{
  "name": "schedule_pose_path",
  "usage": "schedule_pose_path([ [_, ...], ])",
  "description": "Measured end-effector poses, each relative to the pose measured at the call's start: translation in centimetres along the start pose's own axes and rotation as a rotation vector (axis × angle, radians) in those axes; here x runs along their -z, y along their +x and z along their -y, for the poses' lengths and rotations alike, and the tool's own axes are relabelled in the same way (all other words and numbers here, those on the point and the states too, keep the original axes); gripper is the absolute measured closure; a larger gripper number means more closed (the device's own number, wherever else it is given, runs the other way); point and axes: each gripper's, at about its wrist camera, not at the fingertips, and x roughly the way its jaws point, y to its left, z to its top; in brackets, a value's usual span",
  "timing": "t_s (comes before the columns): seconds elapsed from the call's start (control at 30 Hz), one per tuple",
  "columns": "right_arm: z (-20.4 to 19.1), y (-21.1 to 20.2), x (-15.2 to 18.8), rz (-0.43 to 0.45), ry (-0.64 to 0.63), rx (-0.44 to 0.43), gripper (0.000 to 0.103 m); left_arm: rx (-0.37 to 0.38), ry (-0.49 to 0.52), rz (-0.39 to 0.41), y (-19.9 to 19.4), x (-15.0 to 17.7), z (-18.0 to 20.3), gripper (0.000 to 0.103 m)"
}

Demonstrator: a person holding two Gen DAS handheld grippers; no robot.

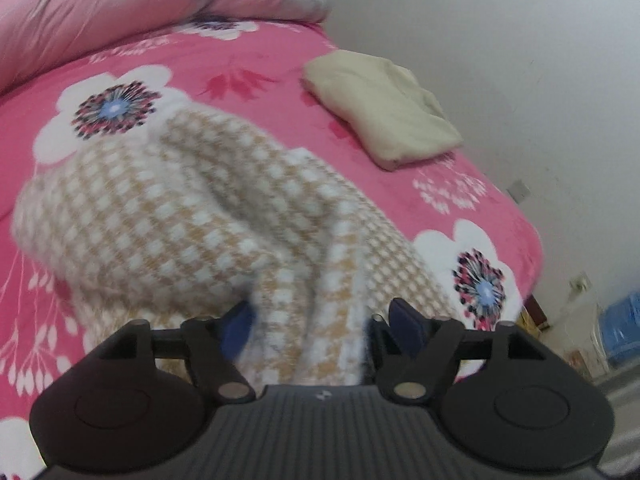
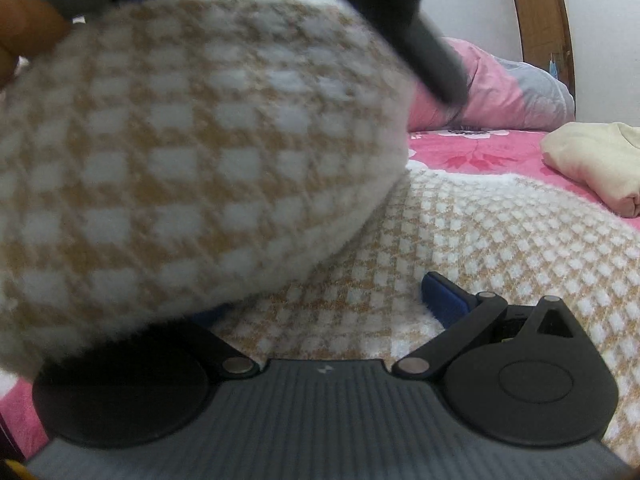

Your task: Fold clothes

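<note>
A fuzzy tan-and-white checked garment (image 1: 180,208) lies bunched on the pink floral bedspread (image 1: 248,60). My left gripper (image 1: 320,320) hovers over its near end with its blue pads (image 1: 404,322) spread apart. A fold of the garment runs between them and is not pinched. In the right wrist view a raised, blurred fold of the same garment (image 2: 180,168) fills the left half and hides one finger. My right gripper (image 2: 320,304) stands wide, its blue right pad (image 2: 442,296) resting on the flat cloth. The left gripper's dark body (image 2: 420,40) and a person's fingers (image 2: 24,32) show at the top.
A folded cream garment (image 1: 380,108) (image 2: 592,164) sits near the bed's far right edge. A pink quilt and pillow (image 1: 100,8) (image 2: 500,88) are heaped at the head by a wooden headboard (image 2: 536,20). A white wall (image 1: 500,60) runs alongside, and a blue crate (image 1: 620,328) is on the floor.
</note>
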Motion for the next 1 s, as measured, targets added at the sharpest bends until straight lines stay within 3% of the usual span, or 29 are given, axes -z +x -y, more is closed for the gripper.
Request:
schedule_pose_path([
  [0.37, 0.1, 0.0, -0.1, 0.001, 0.009, -0.006, 0.001, 0.027, -0.038, -0.011, -2.5, -2.6, -0.2, 0.029],
  [0.43, 0.1, 0.0, -0.1, 0.001, 0.010, -0.008, 0.001, 0.050, -0.001, 0.022, -3.7, -3.3, 0.5, 0.033],
  [0.47, 0.0, 0.0, -0.1, 0.001, 0.009, -0.008, 0.001, 0.101, 0.024, 0.064, -4.7, -3.6, 0.8, 0.035],
  [0.53, -0.1, -0.1, -0.1, -0.001, 0.001, -0.007, 0.001, 0.179, 0.072, 0.147, -7.2, -4.3, 1.8, 0.033],
  [0.6, -0.2, -0.1, -0.1, -0.001, 0.000, -0.009, 0.001, 0.180, 0.128, 0.230, -9.2, -4.5, 2.7, 0.029],
  [0.7, -0.2, -0.2, -0.1, 0.000, 0.002, -0.012, 0.001, 0.117, 0.132, 0.327, -10.8, -2.9, 1.7, 0.021],
  [0.9, -0.2, -0.2, 0.0, 0.002, 0.004, -0.016, 0.001, -0.045, -0.009, 0.387, -11.6, 4.9, -4.8, 0.022],
  [1.0, -0.3, -0.3, 0.0, 0.004, 0.005, -0.019, 0.001, -0.020, -0.040, 0.383, -11.5, 9.7, -6.5, 0.021],
])
